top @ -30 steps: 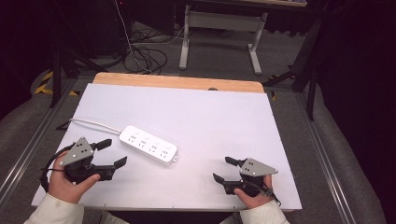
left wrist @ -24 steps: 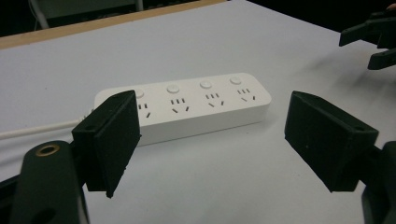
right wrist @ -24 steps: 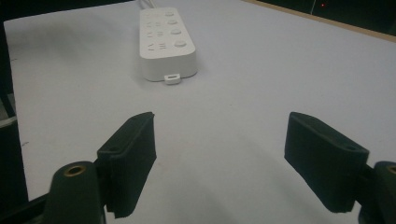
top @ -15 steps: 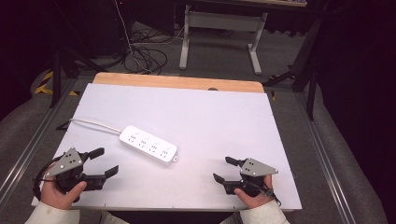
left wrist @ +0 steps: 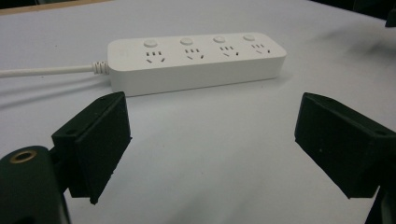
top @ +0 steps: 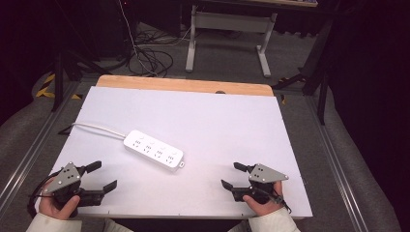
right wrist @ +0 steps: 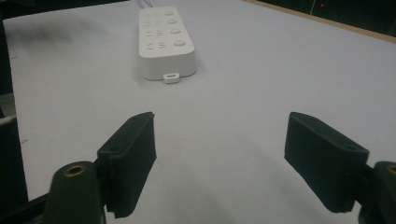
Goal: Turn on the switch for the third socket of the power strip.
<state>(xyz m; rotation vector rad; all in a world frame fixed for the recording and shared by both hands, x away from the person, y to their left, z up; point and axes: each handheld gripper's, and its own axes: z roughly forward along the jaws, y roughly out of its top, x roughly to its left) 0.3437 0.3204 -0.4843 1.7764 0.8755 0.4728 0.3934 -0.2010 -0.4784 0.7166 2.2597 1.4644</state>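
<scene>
a white power strip (top: 153, 151) is laid mid-desk (top: 232, 116); the left gripper (top: 99, 177) and right gripper (top: 233, 175) are held at the near edge, jaws apart, seemingly readied for it.

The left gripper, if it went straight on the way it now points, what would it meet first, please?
Most likely the power strip: it lies straight ahead of the left gripper, long side on, with bare table between. The jaws are open.

The left gripper (top: 101, 176) has drawn back toward the table's near-left corner, away from the power strip (top: 153, 150).
</scene>
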